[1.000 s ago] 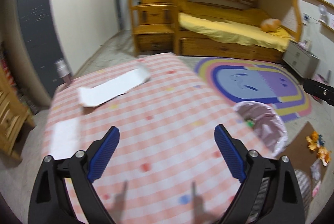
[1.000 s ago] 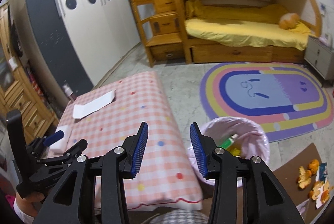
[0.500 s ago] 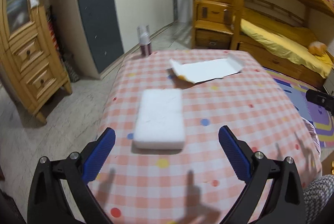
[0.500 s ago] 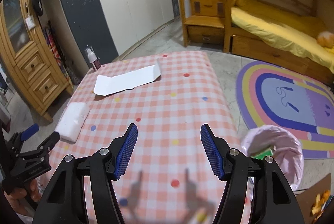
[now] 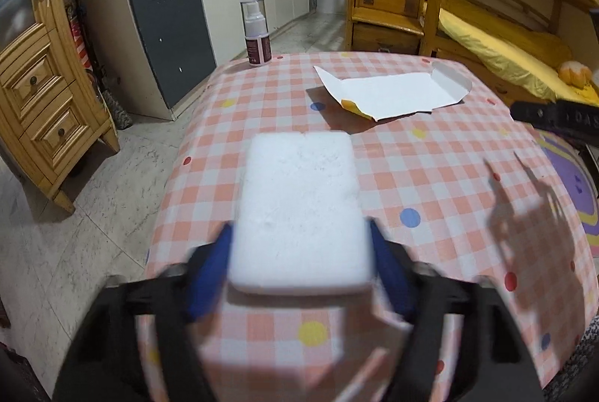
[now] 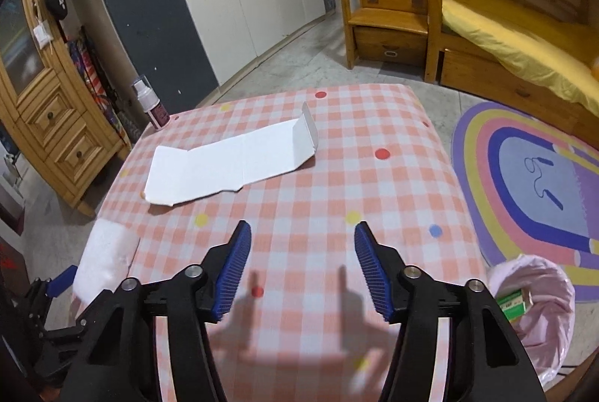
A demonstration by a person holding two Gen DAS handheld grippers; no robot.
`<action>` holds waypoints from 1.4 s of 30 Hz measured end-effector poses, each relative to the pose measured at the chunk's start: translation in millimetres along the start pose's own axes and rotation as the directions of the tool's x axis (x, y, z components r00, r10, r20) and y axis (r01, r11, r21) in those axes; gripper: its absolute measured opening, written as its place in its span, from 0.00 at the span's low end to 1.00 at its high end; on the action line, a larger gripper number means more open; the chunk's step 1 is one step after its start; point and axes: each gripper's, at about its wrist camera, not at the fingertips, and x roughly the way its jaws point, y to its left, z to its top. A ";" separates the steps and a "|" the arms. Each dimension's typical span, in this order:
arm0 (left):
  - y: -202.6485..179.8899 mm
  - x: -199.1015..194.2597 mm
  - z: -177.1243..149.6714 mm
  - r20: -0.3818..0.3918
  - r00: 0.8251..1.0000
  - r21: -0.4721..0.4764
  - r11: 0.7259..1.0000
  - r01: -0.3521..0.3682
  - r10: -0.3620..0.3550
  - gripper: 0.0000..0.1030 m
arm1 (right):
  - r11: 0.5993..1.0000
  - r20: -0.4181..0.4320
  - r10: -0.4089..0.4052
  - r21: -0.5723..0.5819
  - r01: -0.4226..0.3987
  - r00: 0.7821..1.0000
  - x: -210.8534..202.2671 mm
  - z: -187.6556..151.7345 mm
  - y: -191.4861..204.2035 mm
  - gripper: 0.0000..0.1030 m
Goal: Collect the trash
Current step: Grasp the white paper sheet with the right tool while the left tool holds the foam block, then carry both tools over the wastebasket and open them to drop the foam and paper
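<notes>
A white foam block lies on the pink checked table. My left gripper has its blue pads on both sides of the block's near end, closing on it; the fingers are blurred. The block also shows in the right wrist view at the table's left edge, with the left gripper at its near end. A flattened white carton lies further back; it also shows in the left wrist view. My right gripper is open and empty above the table's middle.
A pink-lined trash bin with a green box inside stands on the floor right of the table. A spray bottle stands at the table's far left corner. A wooden cabinet is left; a bunk bed and rug are right.
My left gripper has moved forward onto the foam block and its jaws have narrowed around it. My right gripper has swung further over the table and stays open.
</notes>
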 end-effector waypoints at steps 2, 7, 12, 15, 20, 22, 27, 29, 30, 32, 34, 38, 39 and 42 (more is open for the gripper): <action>6.4 -6.5 6.3 0.029 1.000 -0.029 1.000 0.013 -0.012 0.58 | 1.000 -0.003 0.001 -0.003 -0.001 1.000 10.3 10.3 -0.8 0.47; 15.9 -26.0 23.5 0.090 0.996 -0.059 0.998 0.021 -0.016 0.59 | 1.000 -0.021 -0.017 -0.008 0.016 1.000 43.5 35.7 -2.7 0.46; 18.9 -25.9 36.2 0.106 0.994 -0.064 0.998 0.000 0.006 0.60 | 0.999 -0.053 -0.038 -0.012 0.037 0.998 76.4 48.5 -2.6 0.47; 21.0 -19.3 35.9 0.088 0.996 -0.076 0.997 -0.001 0.008 0.60 | 0.998 -0.065 -0.058 -0.029 0.056 0.996 90.2 52.3 -2.5 0.46; 20.4 -15.6 30.6 0.071 0.997 -0.078 0.997 -0.002 0.008 0.61 | 0.999 -0.075 0.004 -0.048 -0.008 0.997 84.4 46.6 1.6 0.13; 19.6 -17.1 27.4 0.065 0.998 -0.085 0.996 0.004 0.002 0.61 | 0.998 -0.076 0.022 -0.057 -0.027 0.997 73.0 38.9 3.9 0.10; 11.4 -26.4 16.4 0.062 0.998 -0.071 0.997 0.021 -0.016 0.61 | 0.997 -0.056 0.074 -0.004 -0.074 0.996 23.5 11.5 1.0 0.02; 5.9 -33.1 12.9 0.069 0.997 -0.057 0.998 0.030 -0.026 0.61 | 0.996 -0.044 0.092 0.018 -0.091 0.995 5.0 1.3 -0.5 0.00; 2.5 -37.2 10.8 0.073 0.997 -0.049 0.998 0.037 -0.034 0.61 | 0.995 -0.027 0.100 0.028 -0.100 0.995 -11.8 -8.8 -2.6 0.00; -4.2 -44.0 6.8 0.076 0.996 -0.039 0.998 0.055 -0.052 0.61 | 0.992 0.000 0.119 0.052 -0.118 0.993 -36.3 -22.8 -5.6 0.00; -11.9 -51.6 2.1 0.075 0.994 -0.029 0.996 0.085 -0.083 0.61 | 0.989 0.024 0.124 0.081 -0.125 0.992 -56.5 -34.7 -10.7 0.00; -31.3 -68.0 -2.8 0.085 0.989 0.007 0.993 0.121 -0.121 0.61 | 0.982 0.067 0.135 0.123 -0.143 0.989 -98.5 -61.7 -20.6 0.00; -35.5 -71.3 -3.4 0.088 0.988 0.015 0.992 0.128 -0.129 0.61 | 0.981 0.074 0.136 0.128 -0.145 0.988 -105.1 -66.5 -22.8 0.00; -55.2 -84.9 -6.5 0.099 0.982 0.057 0.987 0.153 -0.158 0.61 | 0.985 0.102 0.099 0.133 -0.112 0.990 -128.7 -80.5 -29.5 0.00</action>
